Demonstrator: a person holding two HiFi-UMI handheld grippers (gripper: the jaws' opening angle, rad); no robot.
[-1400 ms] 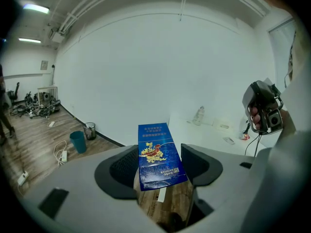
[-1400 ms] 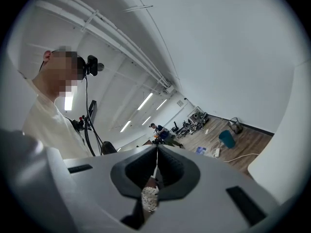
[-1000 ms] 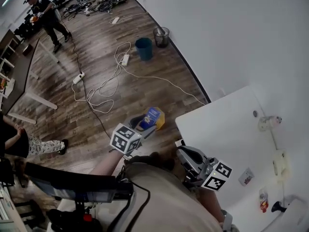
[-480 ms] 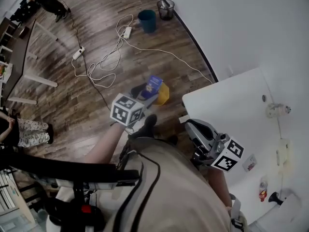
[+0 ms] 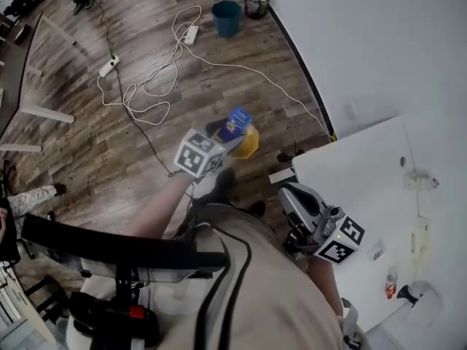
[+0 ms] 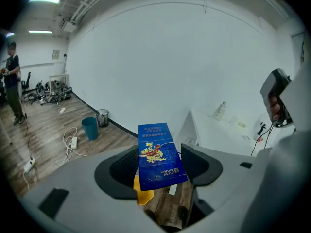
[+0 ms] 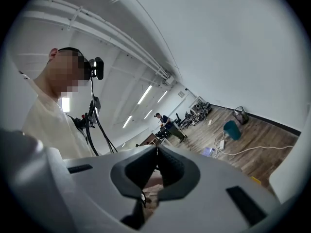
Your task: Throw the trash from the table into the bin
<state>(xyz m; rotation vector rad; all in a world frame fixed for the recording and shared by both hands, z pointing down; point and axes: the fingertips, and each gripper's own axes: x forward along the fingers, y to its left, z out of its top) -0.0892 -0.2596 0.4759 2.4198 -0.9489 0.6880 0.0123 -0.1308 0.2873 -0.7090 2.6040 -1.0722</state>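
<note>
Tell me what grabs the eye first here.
First is the blue box gripped in the left gripper, held over a yellow bin on the wood floor beside the white table. Next comes the right gripper, shut and empty near the table's corner. White cables sprawl across the floor toward a teal bin by the wall.

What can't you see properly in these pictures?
Head view: inside of the yellow bin, covered by the blue box and left hand-held gripper.
Head view: small things on the white table, too tiny to name.
Left gripper view: the box's small print, too tiny.
</note>
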